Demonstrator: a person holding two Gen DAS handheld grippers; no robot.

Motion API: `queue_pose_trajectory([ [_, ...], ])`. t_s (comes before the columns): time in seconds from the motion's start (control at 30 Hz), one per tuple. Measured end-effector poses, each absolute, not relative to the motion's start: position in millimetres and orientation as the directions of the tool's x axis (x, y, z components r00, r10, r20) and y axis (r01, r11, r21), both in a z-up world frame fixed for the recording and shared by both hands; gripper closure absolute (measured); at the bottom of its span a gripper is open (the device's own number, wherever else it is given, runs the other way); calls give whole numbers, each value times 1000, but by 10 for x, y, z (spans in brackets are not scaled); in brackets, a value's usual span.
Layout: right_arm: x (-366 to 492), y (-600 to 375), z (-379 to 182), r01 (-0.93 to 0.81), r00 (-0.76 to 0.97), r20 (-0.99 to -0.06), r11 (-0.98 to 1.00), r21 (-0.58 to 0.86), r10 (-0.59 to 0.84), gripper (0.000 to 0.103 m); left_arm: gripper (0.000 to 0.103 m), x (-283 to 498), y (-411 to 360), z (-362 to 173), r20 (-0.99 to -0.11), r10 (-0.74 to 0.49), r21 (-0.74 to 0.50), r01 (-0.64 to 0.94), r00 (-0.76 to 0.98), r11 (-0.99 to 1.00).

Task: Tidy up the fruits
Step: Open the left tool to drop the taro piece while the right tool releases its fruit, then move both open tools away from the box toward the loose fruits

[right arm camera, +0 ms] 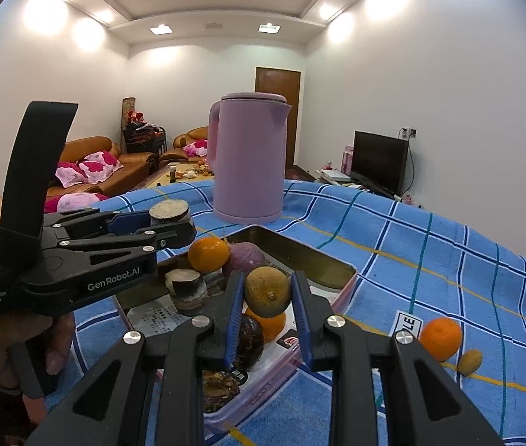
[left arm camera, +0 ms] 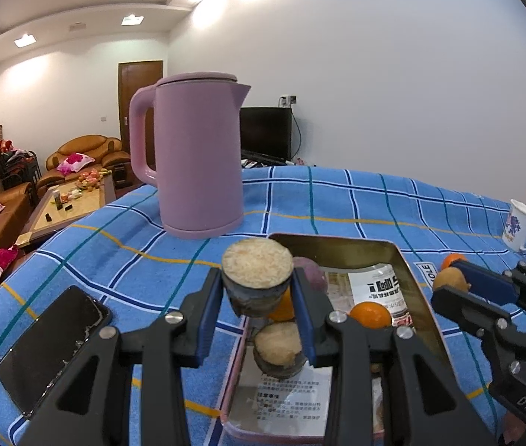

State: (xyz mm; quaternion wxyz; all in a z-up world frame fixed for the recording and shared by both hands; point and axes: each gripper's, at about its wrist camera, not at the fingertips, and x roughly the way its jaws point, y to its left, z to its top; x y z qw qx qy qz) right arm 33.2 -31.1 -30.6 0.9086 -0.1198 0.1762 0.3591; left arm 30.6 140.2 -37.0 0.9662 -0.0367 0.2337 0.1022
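The left gripper point(left arm camera: 258, 290) clamps a short cut cane piece point(left arm camera: 257, 277) between its blue pads, pale cut face up, above the near left part of the open tin box point(left arm camera: 406, 260); the right gripper point(right arm camera: 267, 293) pinches a small brown round fruit point(right arm camera: 266, 291) over the same box, its fingers closed against the fruit's sides. In the left wrist view the right gripper point(left arm camera: 448, 278) shows at the right edge with the brown fruit point(left arm camera: 448, 279) at its tip; in the right wrist view the left gripper point(right arm camera: 173, 219) reaches in from the left with the cane piece point(right arm camera: 170, 211), a hand point(right arm camera: 10, 345) wrapped round its handle.

Inside the box lie a second cane piece point(right arm camera: 186, 291), an orange point(right arm camera: 209, 254), a purple fruit point(right arm camera: 246, 256), a dark round fruit point(right arm camera: 249, 338) and another orange point(right arm camera: 270, 321) partly behind the held fruit; the box rests on a blue checked cloth point(right arm camera: 448, 260). Outside it, to the right, an orange point(right arm camera: 440, 338) sits just beside a small brown fruit point(right arm camera: 470, 361) on the cloth.

A pink kettle point(left arm camera: 192, 156) stands behind the box; a black phone point(left arm camera: 52, 349) lies left of it; a white mug point(left arm camera: 519, 230) stands at the far right.
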Motion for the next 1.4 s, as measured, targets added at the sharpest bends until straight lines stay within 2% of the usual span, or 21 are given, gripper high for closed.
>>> queue_pose_trajectory([
  [0.4, 400, -158, -389, -739, 619, -485, 667, -94, 618, 75, 64, 365, 1369, -410, -506, 142, -5, -167, 851, 986],
  [0.87, 401, -108, -405, -754, 599, -511, 649, -101, 617, 75, 62, 384, 1299, -430, -523, 123, 7, -140, 843, 990],
  [1.0, 402, -95, -407, -756, 597, -516, 647, -104, 615, 74, 46, 360, 1262, -424, -515, 132, 21, -141, 847, 990],
  [1.07, 405, -93, -402, -756, 597, -514, 645, -107, 615, 70, 45, 354, 1257, -421, -512, 138, 24, -147, 848, 989],
  [1.13, 386, -105, -398, -756, 601, -506, 646, -109, 618, 61, 44, 349, 1268, -420, -514, 142, 18, -155, 846, 988],
  [1.33, 350, -248, -349, -702, 667, -496, 692, -169, 556, 61, 40, 354, 1233, -318, -505, 130, -20, -162, 853, 987],
  [1.4, 386, -386, -273, -681, 683, -492, 714, -163, 539, 61, 34, 372, 1144, -262, -497, 122, -17, -151, 859, 988],
])
